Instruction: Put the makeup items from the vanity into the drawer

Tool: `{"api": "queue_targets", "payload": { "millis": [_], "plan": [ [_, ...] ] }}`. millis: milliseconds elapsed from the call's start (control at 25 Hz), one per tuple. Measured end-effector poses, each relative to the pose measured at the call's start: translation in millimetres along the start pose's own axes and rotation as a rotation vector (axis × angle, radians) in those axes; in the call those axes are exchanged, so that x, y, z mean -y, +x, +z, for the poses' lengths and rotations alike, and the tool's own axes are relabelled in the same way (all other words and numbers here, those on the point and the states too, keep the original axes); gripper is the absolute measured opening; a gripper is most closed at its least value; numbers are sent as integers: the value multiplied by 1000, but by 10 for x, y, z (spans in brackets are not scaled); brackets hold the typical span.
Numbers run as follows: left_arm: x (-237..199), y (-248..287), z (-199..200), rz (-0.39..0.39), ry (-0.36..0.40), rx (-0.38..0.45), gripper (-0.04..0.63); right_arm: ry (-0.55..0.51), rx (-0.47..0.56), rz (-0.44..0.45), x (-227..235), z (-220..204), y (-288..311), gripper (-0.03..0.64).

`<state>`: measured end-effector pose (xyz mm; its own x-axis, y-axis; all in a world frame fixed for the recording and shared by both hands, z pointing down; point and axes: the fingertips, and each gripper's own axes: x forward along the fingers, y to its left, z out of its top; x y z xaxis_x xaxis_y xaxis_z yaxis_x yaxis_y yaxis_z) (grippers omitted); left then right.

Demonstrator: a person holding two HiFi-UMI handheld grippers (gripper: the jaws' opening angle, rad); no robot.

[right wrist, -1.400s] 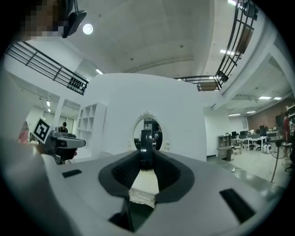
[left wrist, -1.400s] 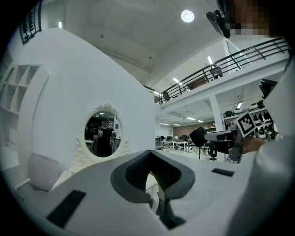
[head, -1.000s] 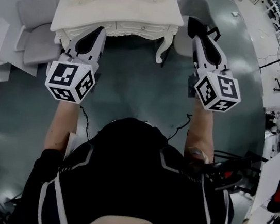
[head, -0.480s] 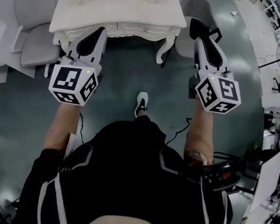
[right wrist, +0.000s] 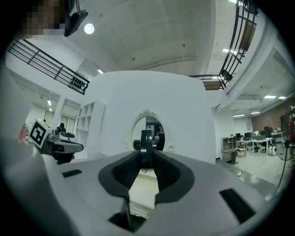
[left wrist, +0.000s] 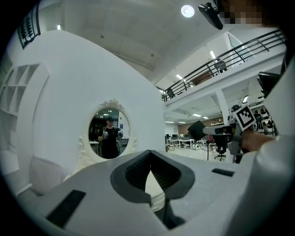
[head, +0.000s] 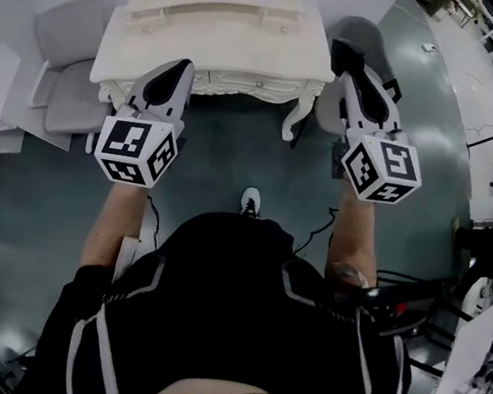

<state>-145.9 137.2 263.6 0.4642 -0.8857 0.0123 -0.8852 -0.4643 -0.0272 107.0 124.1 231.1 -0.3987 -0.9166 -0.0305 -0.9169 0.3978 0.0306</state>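
Here, a dark disc (right wrist: 146, 144) stands clamped in the right claw (right wrist: 146, 157); left claw (left wrist: 150, 160) closed.

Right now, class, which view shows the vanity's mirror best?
The left gripper view: the whole oval mirror shows, unblocked. In the right gripper view a dark item in the right gripper covers part of it. The head view catches only its lower edge.
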Motion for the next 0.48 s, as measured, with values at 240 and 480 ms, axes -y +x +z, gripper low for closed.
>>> {"api": "queue_targets", "payload": {
  "millis": [240,480],
  "plan": [
    [-46,596,-34,15,21,-31,5,11,13,5,420,-7,414,92],
    [-73,1147,16,50,37,-16,3,21,-1,35,806,-78,758,92]
  ]
}}
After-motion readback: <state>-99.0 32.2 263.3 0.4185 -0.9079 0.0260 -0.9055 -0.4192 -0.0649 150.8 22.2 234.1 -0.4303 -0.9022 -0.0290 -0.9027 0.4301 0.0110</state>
